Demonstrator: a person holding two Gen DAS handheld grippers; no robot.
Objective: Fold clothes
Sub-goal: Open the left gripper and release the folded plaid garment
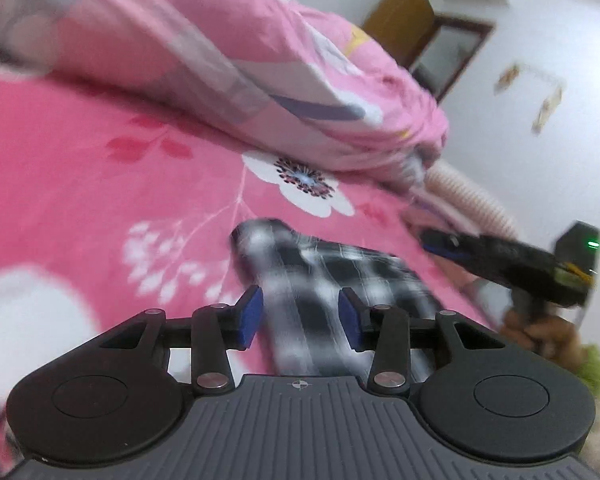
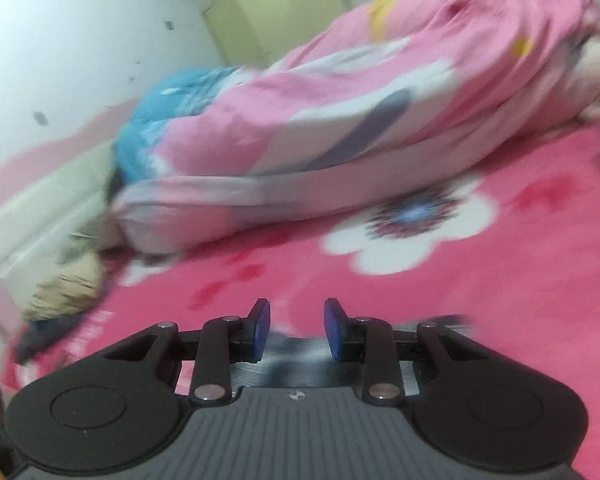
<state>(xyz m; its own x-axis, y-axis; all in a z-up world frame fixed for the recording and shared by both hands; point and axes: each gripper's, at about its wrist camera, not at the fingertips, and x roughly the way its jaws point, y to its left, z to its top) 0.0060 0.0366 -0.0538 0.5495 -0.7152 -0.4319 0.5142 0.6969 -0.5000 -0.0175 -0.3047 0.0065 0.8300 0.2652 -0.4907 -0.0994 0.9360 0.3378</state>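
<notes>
A black-and-white checked garment (image 1: 332, 284) lies bunched on the pink flowered bed sheet (image 1: 100, 184). My left gripper (image 1: 300, 316) hovers just above its near end, open, blue pads either side of the cloth without pinching it. In the left wrist view the right gripper (image 1: 444, 246) comes in from the right, beyond the garment's far corner. In the right wrist view my right gripper (image 2: 296, 330) is open above the sheet (image 2: 500, 300), with a blurred dark strip of the garment (image 2: 296, 364) just under its fingers. Both views are motion-blurred.
A rolled pink quilt (image 1: 260, 80) (image 2: 340, 120) lies across the far side of the bed, with a blue cloth (image 2: 168, 120) at its end. A beige bundle (image 2: 68, 284) sits by the pale headboard (image 2: 40, 208). A wall and a wooden door (image 1: 400, 16) are behind.
</notes>
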